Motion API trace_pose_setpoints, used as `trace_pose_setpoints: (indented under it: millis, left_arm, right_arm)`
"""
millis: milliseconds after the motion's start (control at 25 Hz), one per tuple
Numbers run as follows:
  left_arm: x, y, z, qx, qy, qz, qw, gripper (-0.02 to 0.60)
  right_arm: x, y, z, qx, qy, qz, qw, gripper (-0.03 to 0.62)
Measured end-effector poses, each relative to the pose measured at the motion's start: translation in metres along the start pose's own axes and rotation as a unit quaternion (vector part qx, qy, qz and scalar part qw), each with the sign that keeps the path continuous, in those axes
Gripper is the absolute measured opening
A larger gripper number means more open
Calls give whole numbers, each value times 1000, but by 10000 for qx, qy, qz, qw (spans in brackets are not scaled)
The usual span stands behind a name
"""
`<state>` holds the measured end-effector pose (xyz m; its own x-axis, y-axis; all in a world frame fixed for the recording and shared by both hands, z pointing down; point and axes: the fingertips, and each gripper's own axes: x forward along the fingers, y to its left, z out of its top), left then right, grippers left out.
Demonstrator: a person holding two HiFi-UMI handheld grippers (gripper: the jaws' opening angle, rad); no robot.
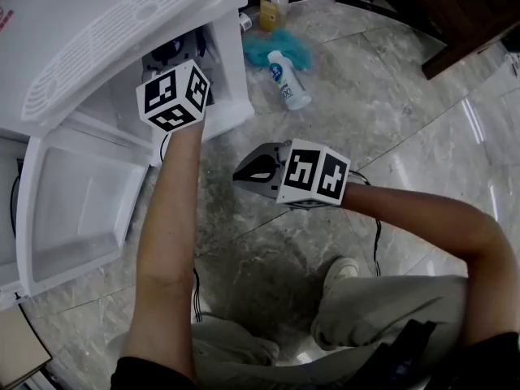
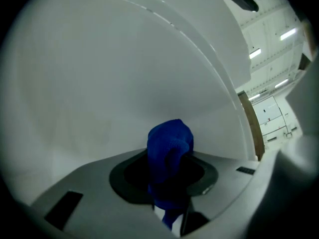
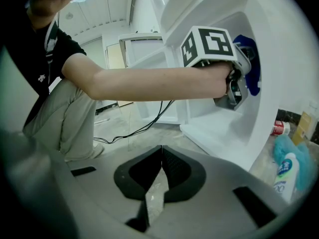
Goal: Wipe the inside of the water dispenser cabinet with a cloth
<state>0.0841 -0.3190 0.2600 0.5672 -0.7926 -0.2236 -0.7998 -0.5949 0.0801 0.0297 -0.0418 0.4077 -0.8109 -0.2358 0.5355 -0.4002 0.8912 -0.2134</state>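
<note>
— Grey marble floor [image 1: 390, 112] fills the right and bottom of the head view, yes?

— Yes, and the white dispenser [image 1: 106, 23] takes the upper left, with its cabinet [image 1: 227, 63] standing open.

— And the door [image 1: 77, 201]?

— Swung wide at the lower left, inner face up (it looks like a shallow white tray).

— Where are the grippers?

— At the upper right of the right gripper view, the left gripper [image 3: 244, 73] reaches into the cabinet mouth. From the head view only its marker cube shows, at the opening. Its jaws are clamped on the blue cloth [image 2: 169, 143].

— Where is the cloth exactly?

— Inside the cabinet. It stands bunched up out of the jaws at the lower centre of the left gripper view, in front of the curved white inner wall [image 2: 124, 73]. Whether it touches that wall I cannot tell.

— The other one?

— At mid-frame in the head view, the right gripper [image 1: 248, 171] is over the floor, well apart from the cabinet. Its jaws are pressed together with nothing between them.

— Anything on the floor?

— A teal rag [image 1: 272, 47] at top centre, just beside the dispenser's foot. A white bottle [image 1: 290, 80] lies on its side against the rag. A black cable [image 3: 149, 121] trails across the middle of the right gripper view.
</note>
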Motion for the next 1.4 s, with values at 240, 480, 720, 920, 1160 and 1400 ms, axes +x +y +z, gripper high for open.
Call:
trace_pose_setpoints:
  millis: [240, 480, 720, 920, 1160, 1400]
  left_arm:
    - [11, 4, 33, -310, -576, 346, 9973, 120]
    - [20, 10, 30, -118, -586, 334, 9977, 118]
    - [39, 24, 24, 2, -438, 356, 9984, 114]
    - [34, 21, 26, -118, -441, 421, 9981, 112]
    - [16, 4, 27, -49, -468, 340, 9983, 112]
    - [36, 21, 24, -45, -341, 383, 9987, 112]
  right_arm:
    - [-13, -9, -15, 278, -23, -83, 9996, -2]
    - [-17, -12, -25, 435, -20, -81, 9990, -2]
    - [-24, -14, -24, 553, -147, -106, 9983, -2]
    - [-25, -14, -28, 564, -69, -139, 9983, -2]
    - [-16, -8, -26, 534, -36, 18, 9986, -2]
    - [-16, -11, -28, 532, -20, -16, 9986, -2]
